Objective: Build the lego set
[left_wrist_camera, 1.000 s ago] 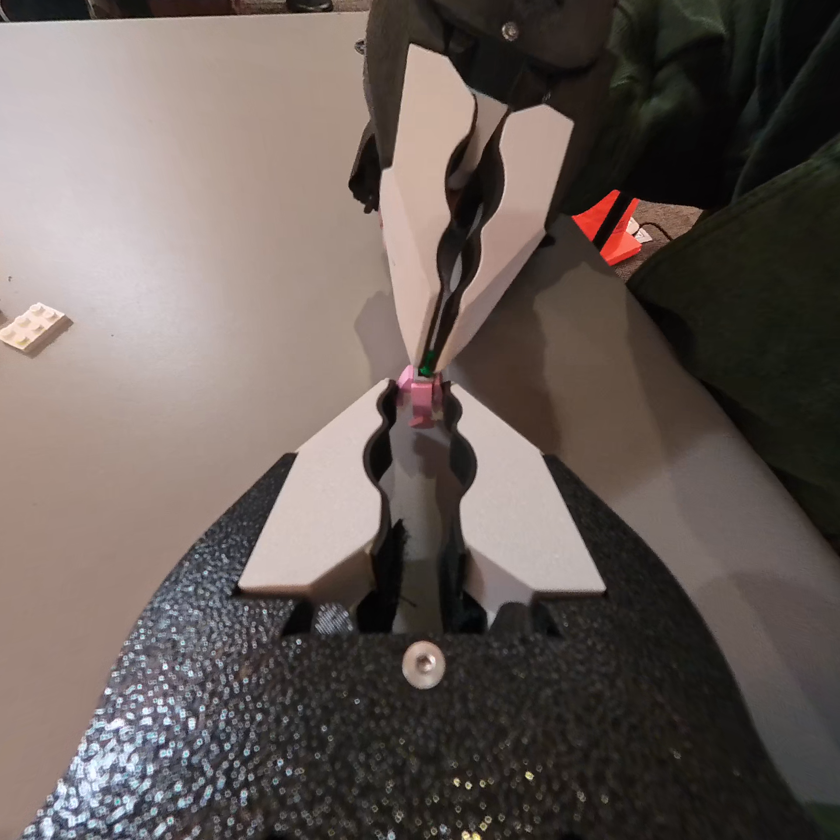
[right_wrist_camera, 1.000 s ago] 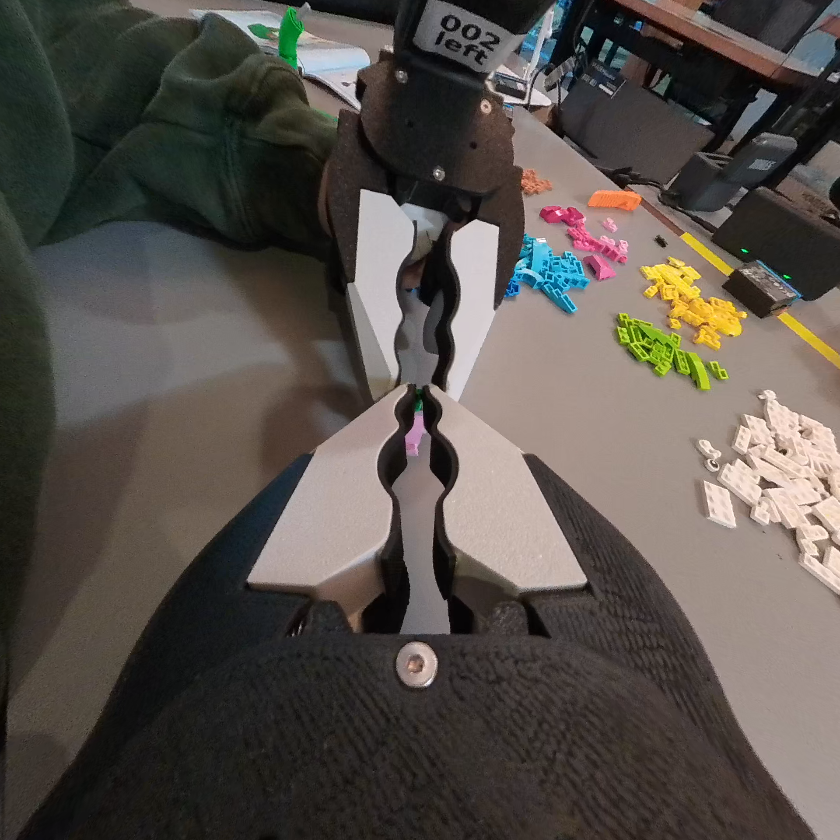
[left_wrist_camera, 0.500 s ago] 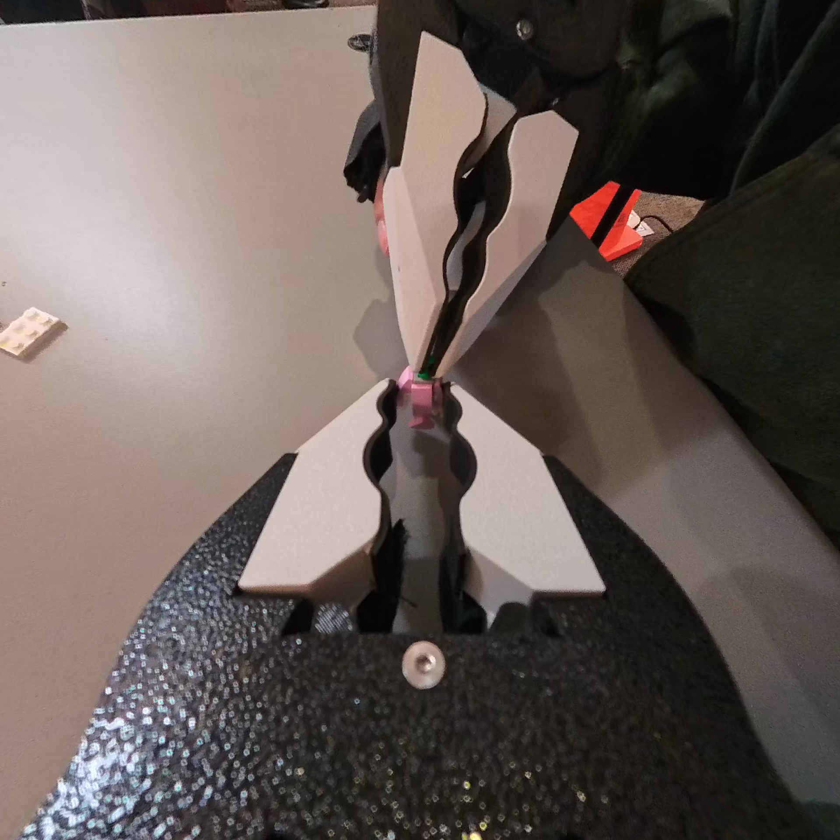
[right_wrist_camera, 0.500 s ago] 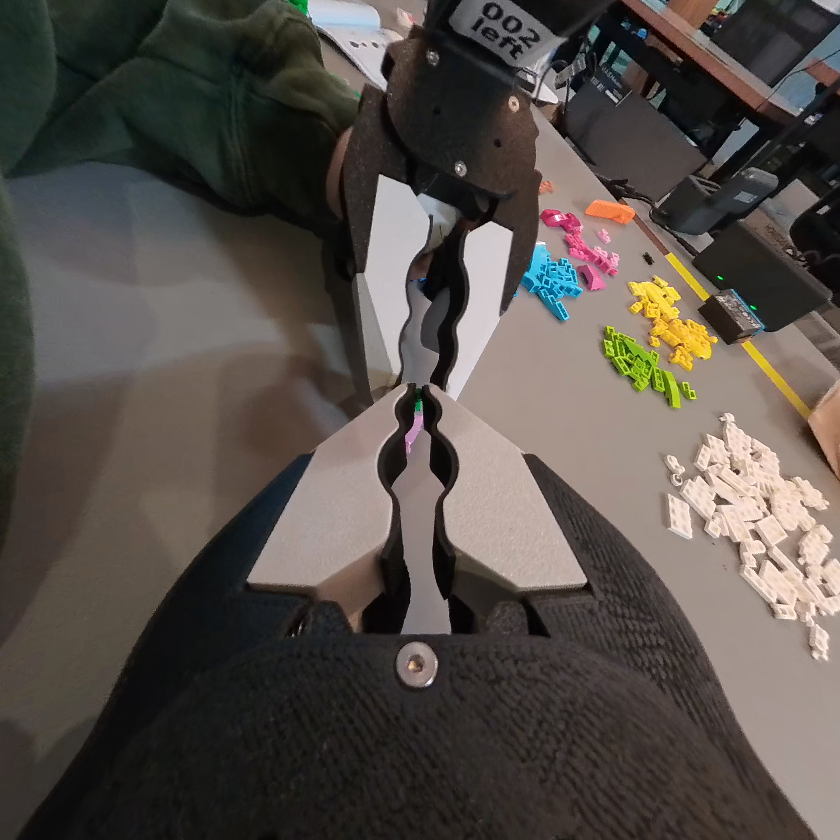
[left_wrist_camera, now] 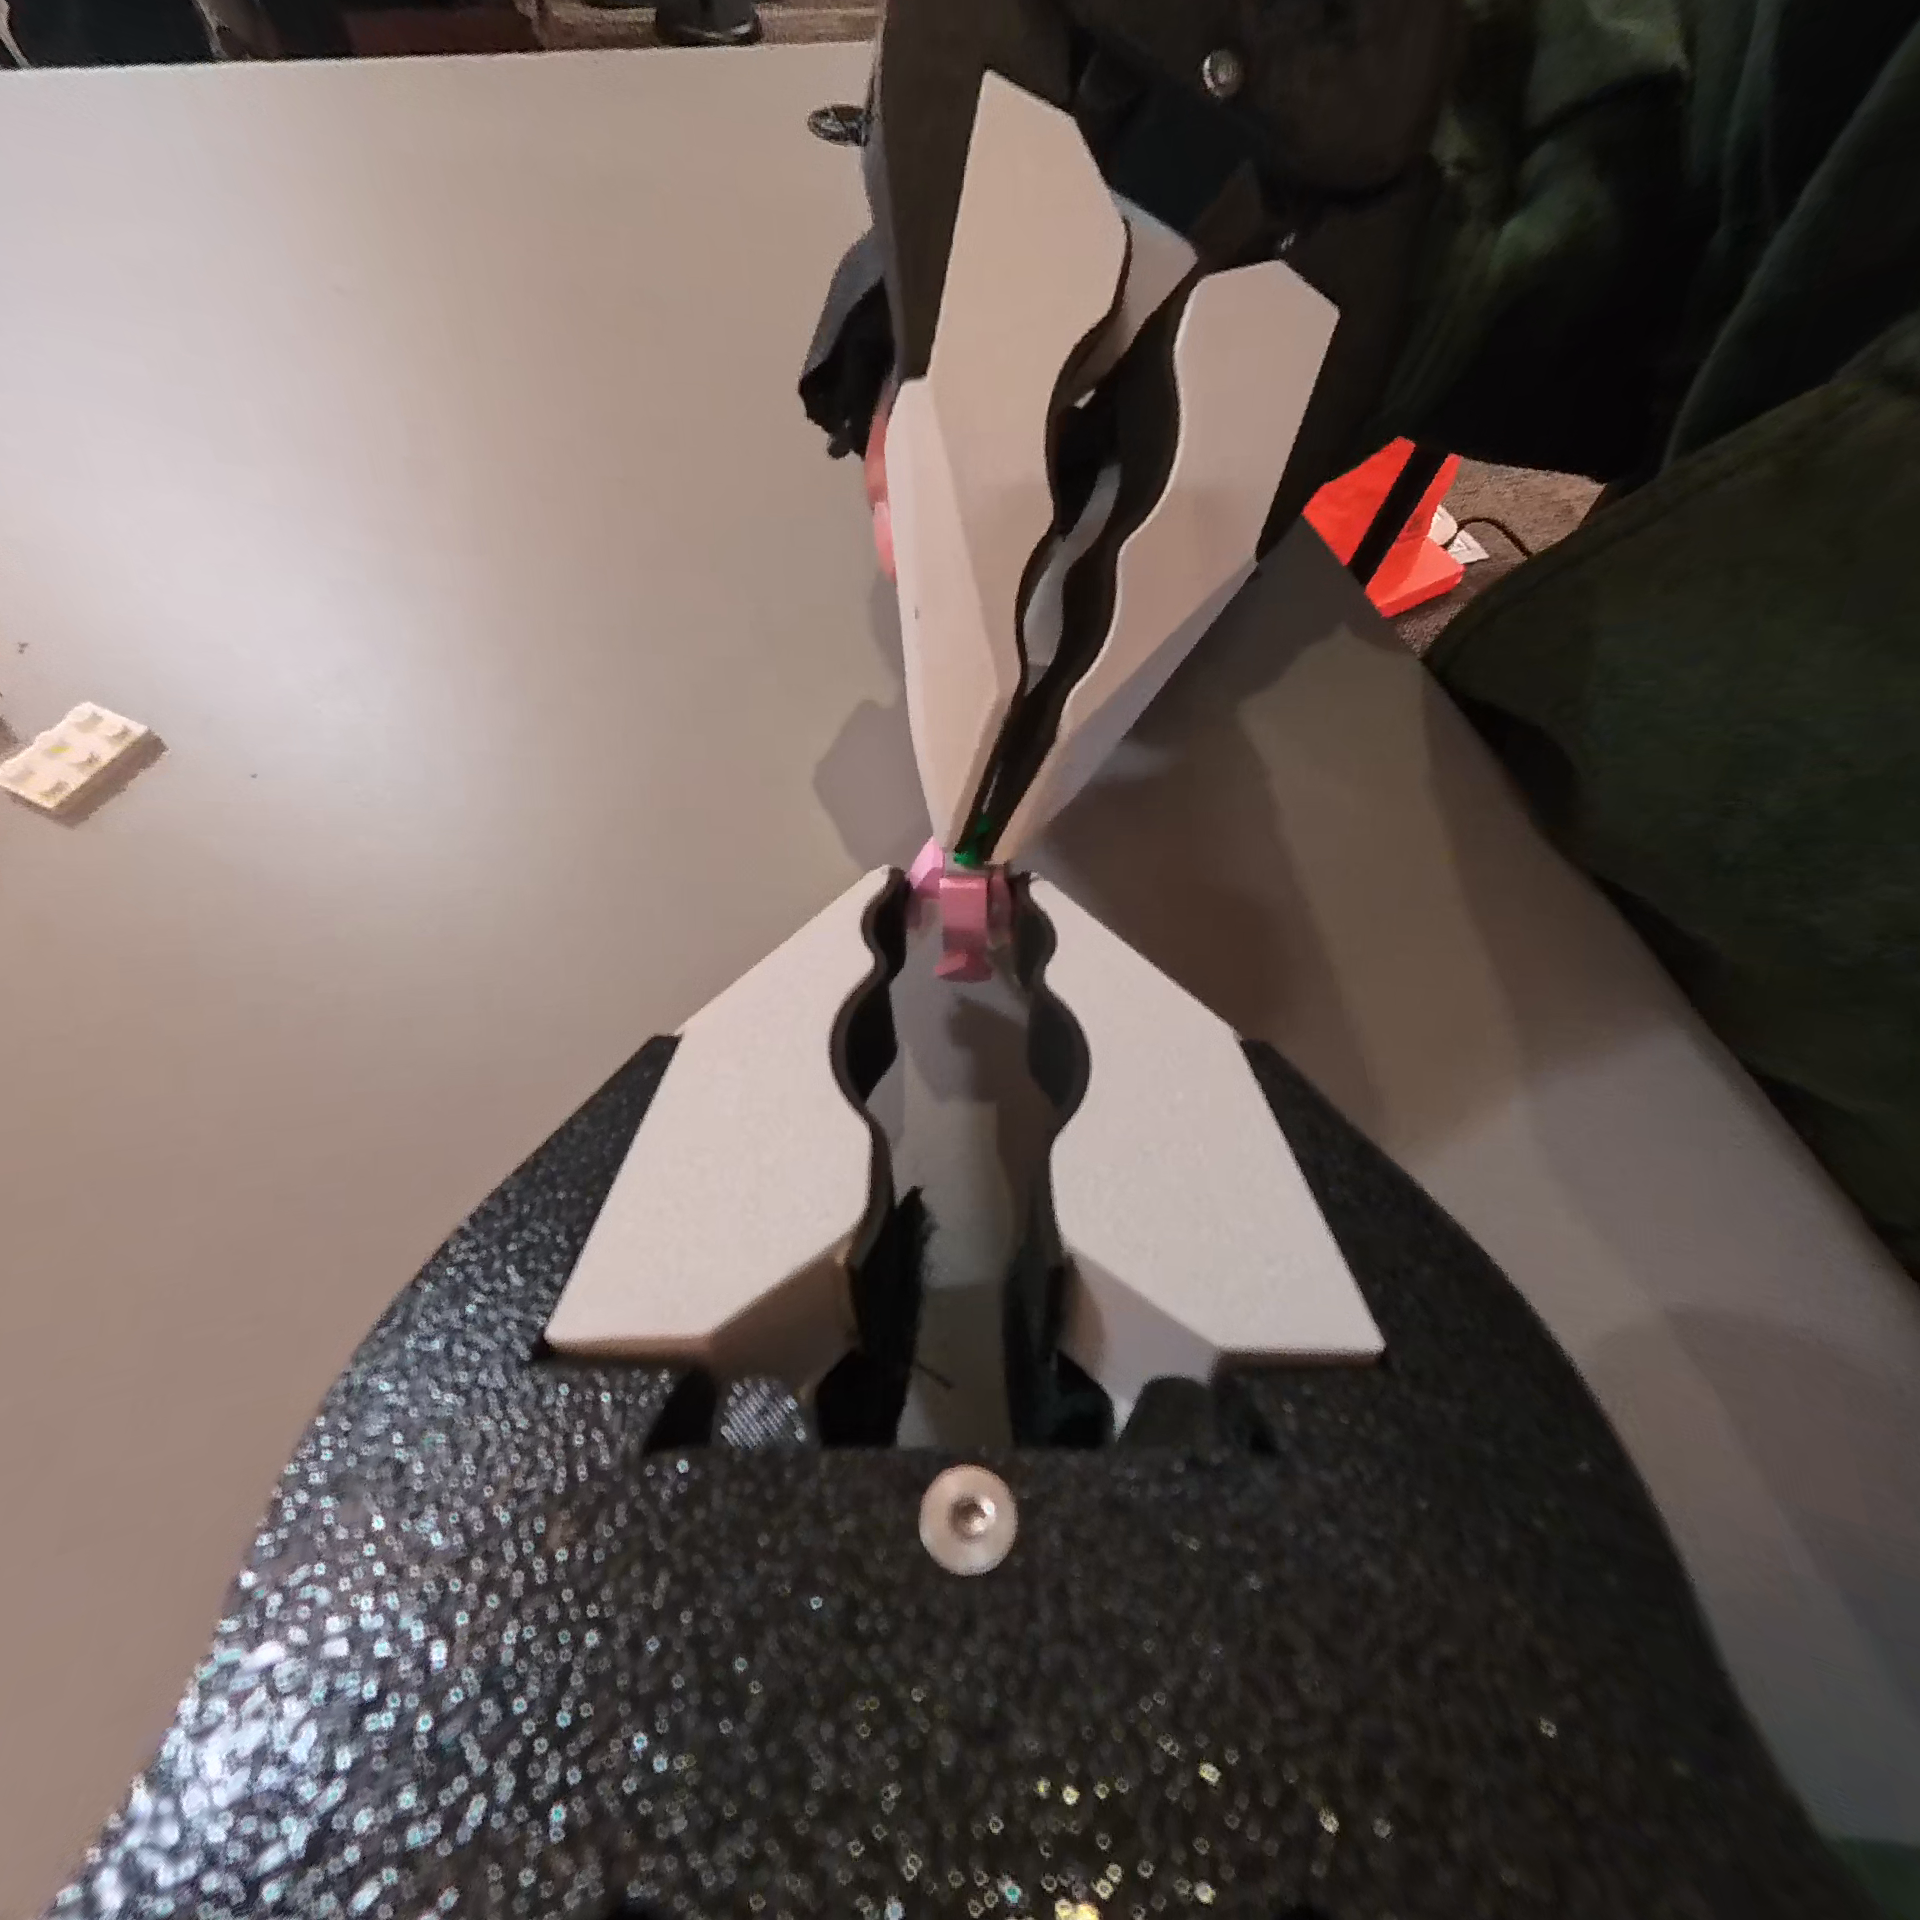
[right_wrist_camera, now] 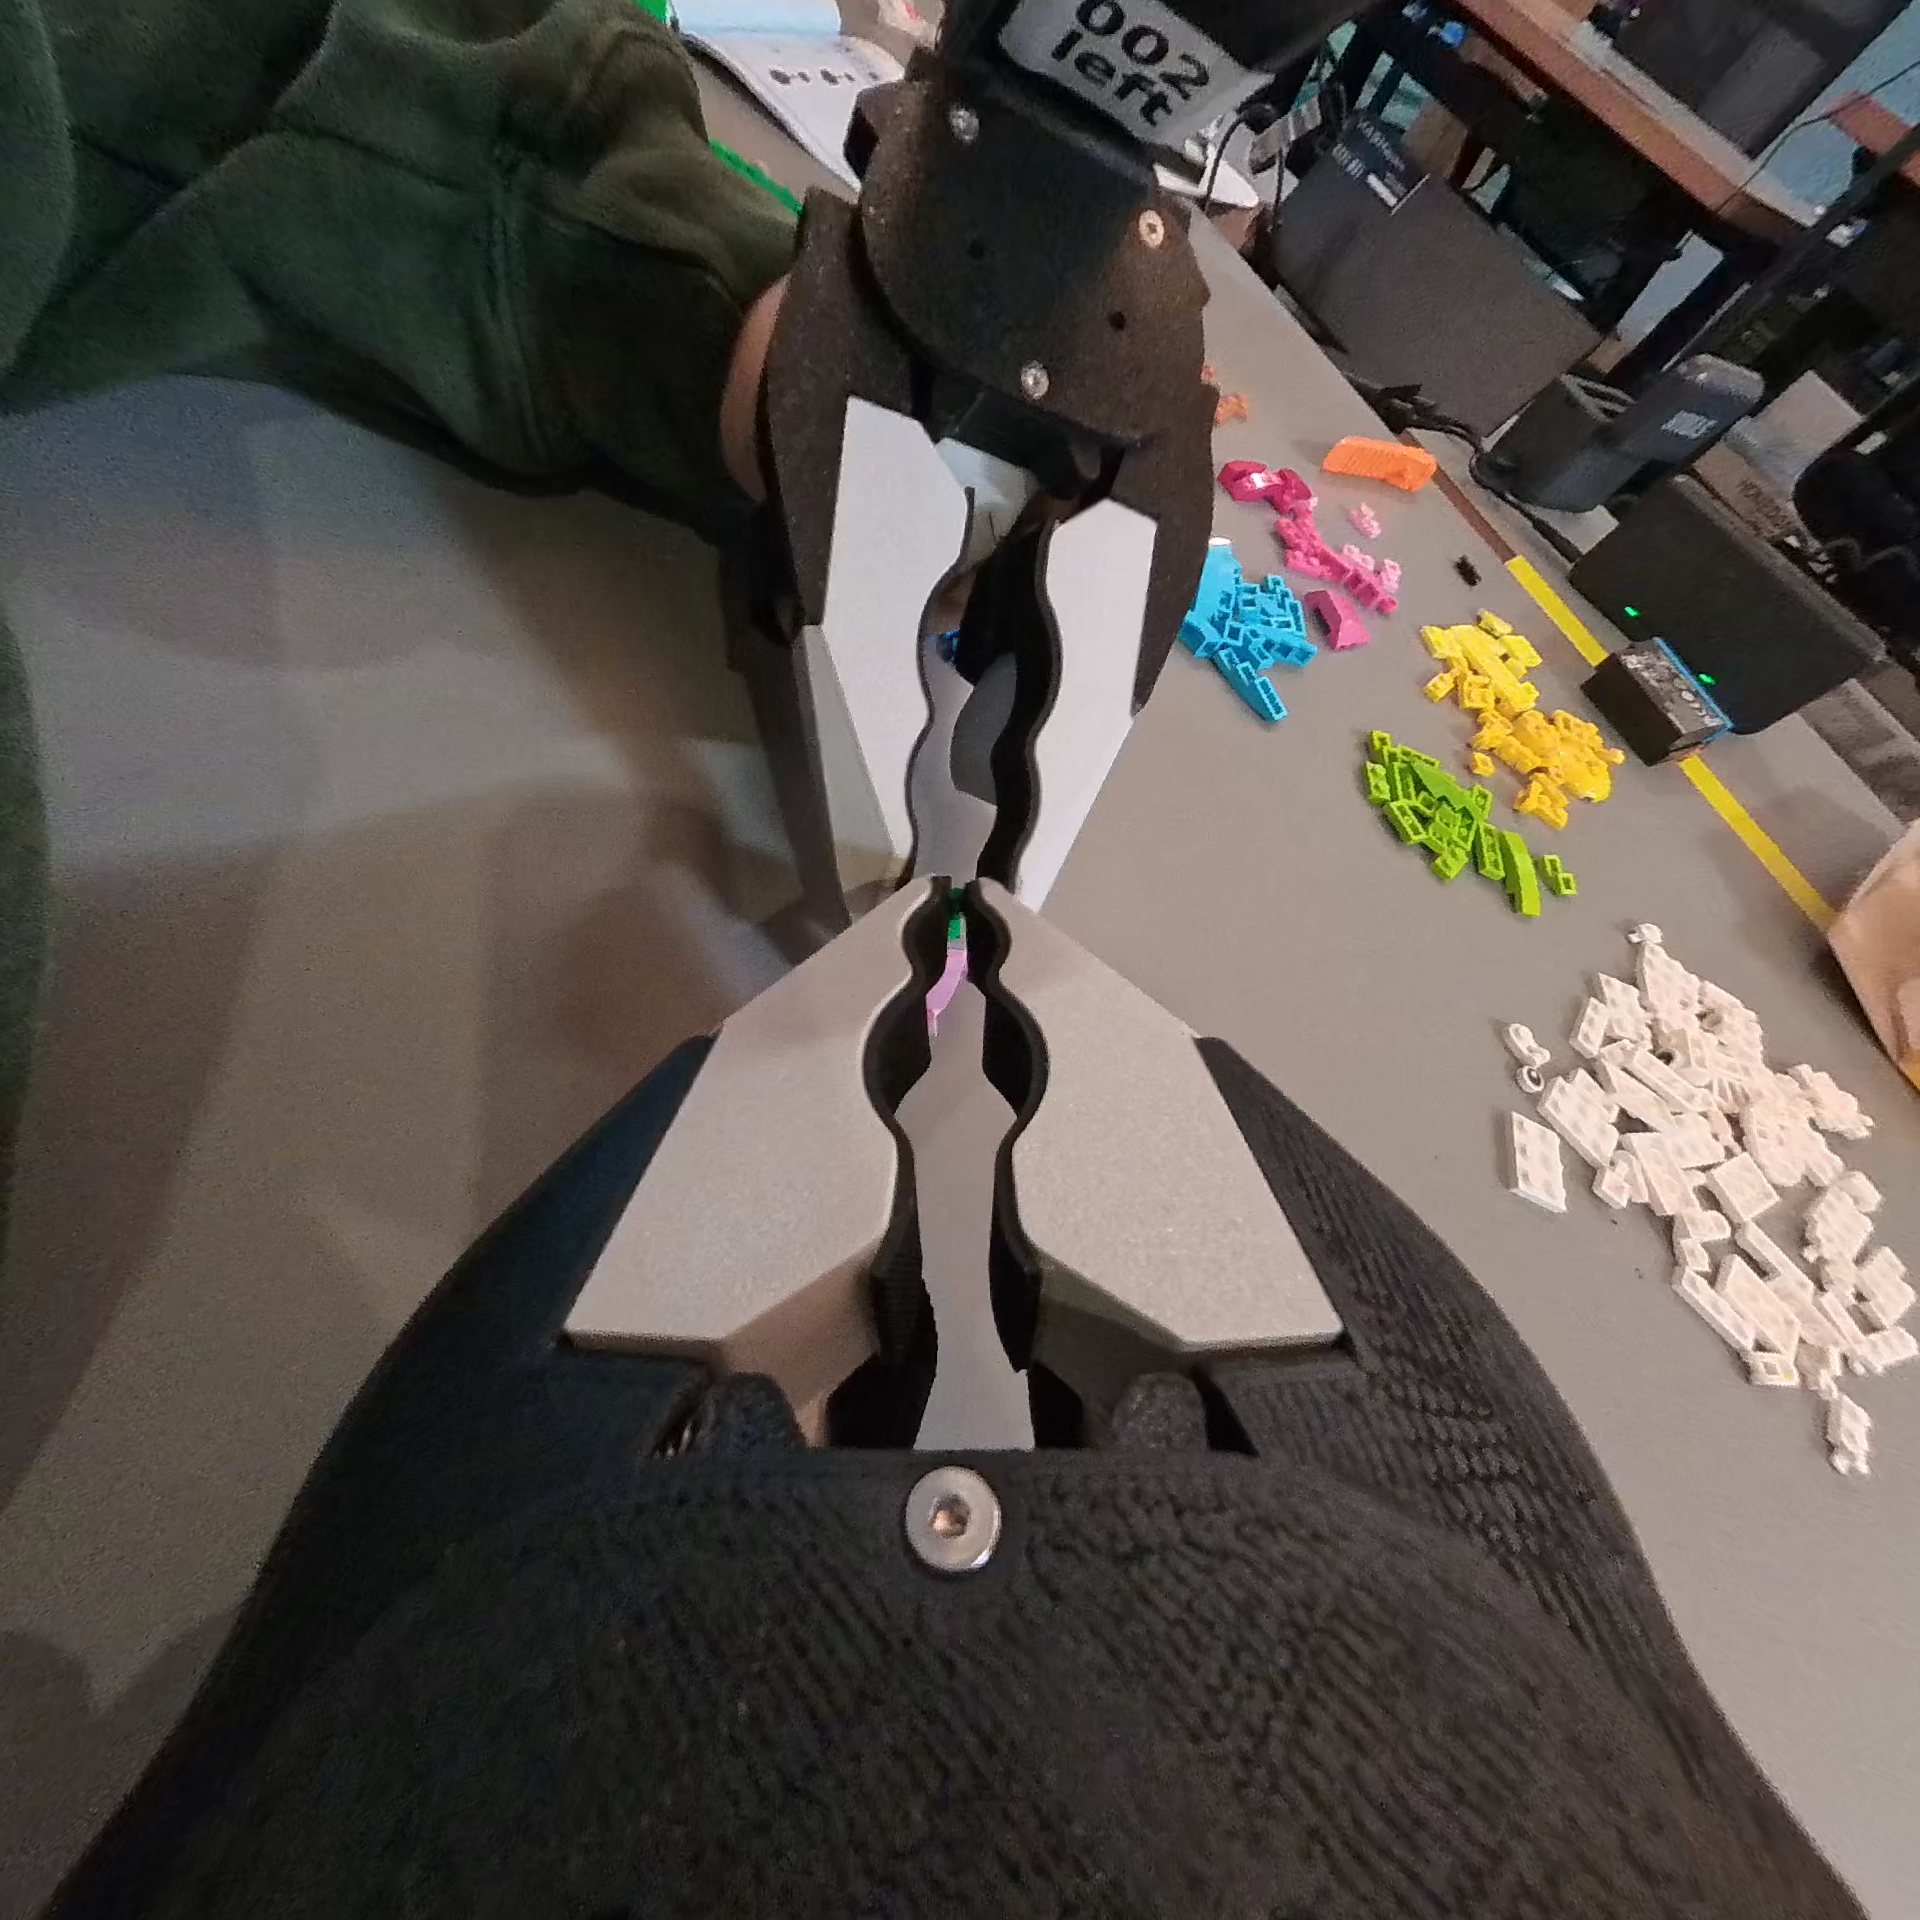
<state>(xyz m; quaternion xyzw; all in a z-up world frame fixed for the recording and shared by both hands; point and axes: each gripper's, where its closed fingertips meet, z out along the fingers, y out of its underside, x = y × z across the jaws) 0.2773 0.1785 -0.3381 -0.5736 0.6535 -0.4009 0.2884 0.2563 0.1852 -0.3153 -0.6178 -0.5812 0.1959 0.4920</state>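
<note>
A small pink piece (left_wrist_camera: 961, 914) is clamped at the very tips of the left gripper (left_wrist_camera: 961, 894), held clear of the grey table (left_wrist_camera: 416, 416). A tiny green piece (left_wrist_camera: 968, 854) is pinched between the nearly closed tips of the right gripper (right_wrist_camera: 956, 914) and is pressed against the pink piece's top.

Over the last second both grips have been kept and the tips have stayed together; only the right gripper's tilt has shifted slightly, and the joined pair has been carried a little. The green piece is judged to be in the act of being seated, not yet released.

Beyond the fingertips, sorted piles are seen: blue bricks (right_wrist_camera: 1247, 634), yellow bricks (right_wrist_camera: 1517, 717), lime bricks (right_wrist_camera: 1455, 821), white bricks (right_wrist_camera: 1725, 1164). One white plate (left_wrist_camera: 78, 753) lies well apart.
</note>
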